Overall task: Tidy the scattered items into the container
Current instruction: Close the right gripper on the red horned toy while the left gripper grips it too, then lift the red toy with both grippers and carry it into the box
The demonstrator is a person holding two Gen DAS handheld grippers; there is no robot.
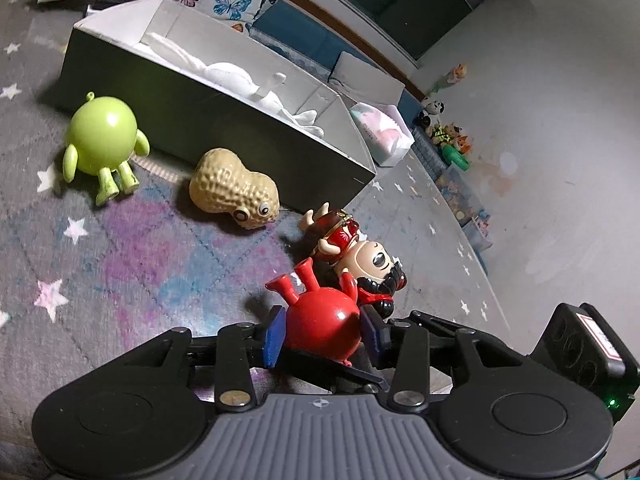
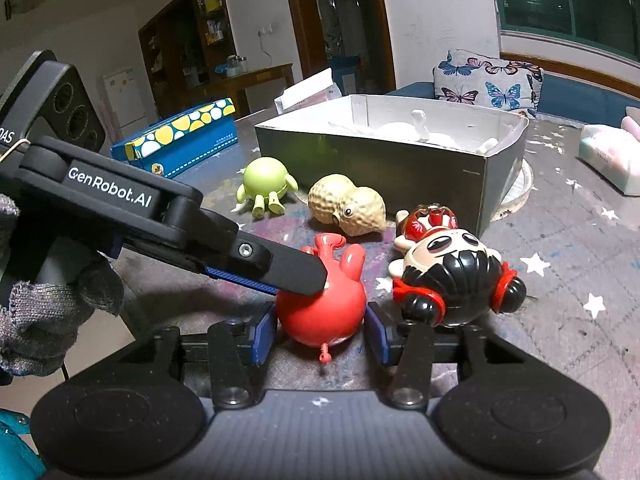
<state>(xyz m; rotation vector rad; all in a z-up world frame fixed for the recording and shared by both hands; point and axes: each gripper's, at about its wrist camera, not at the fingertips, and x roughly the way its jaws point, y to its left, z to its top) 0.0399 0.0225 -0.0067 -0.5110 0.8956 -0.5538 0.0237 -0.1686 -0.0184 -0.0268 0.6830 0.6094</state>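
The red toy [image 2: 320, 308] lies on its back on the star-patterned rug [image 1: 120, 248], legs up, near the front of the grey box [image 2: 380, 160]. The right gripper [image 2: 320, 322] has its fingers [image 2: 262, 332] closed on the toy's round body, one blue pad on each side. The left gripper [image 1: 324, 316], held in a gloved hand [image 2: 52, 300], reaches in from the side with its fingers spread wide around the same toy, not clearly pressing it. Just beside it lies a black-haired doll [image 2: 452, 268]. A peanut toy [image 2: 348, 208] and a green toy [image 2: 264, 180] sit by the box wall.
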